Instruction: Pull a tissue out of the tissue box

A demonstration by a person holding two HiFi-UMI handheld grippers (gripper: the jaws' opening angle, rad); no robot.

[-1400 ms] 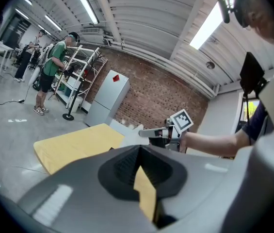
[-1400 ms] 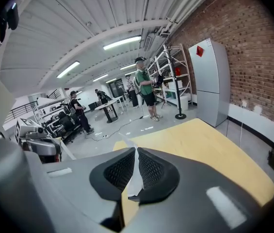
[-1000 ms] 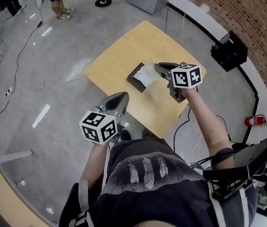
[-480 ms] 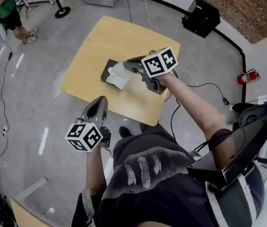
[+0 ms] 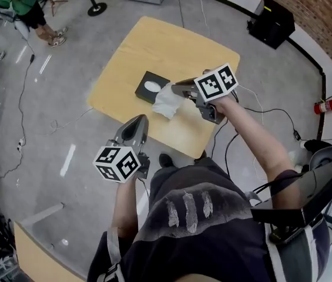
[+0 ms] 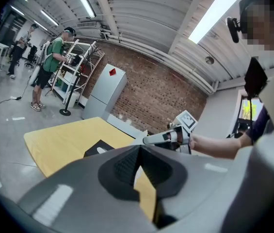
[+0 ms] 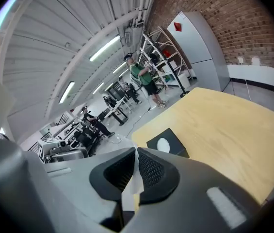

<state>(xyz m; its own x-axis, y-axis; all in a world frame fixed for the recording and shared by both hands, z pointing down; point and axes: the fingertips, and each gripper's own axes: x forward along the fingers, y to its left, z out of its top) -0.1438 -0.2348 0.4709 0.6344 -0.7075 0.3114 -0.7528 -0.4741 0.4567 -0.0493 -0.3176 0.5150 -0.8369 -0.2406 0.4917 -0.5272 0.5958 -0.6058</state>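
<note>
A black tissue box [image 5: 152,86] with a white oval opening lies flat on the yellow wooden table [image 5: 154,46]. My right gripper [image 5: 175,87] hovers just right of the box, shut on a white tissue [image 5: 167,102] that hangs clear of the opening. In the right gripper view the tissue [image 7: 131,188] runs down between the closed pads, with the box [image 7: 167,143] beyond them. My left gripper [image 5: 143,117] is held off the table's near edge, its jaws together and nothing in them. From the left gripper view the box [image 6: 100,148] lies ahead.
Cables trail over the grey floor left of the table. A person in green [image 5: 19,2] stands at the far left by a stanchion base [image 5: 97,9]. A black case [image 5: 274,22] and a fire extinguisher [image 5: 328,105] sit along the right wall.
The right gripper has drawn the tissue from the top of the box back toward me, so it now hangs free beside the box. The left gripper shifted slightly.
</note>
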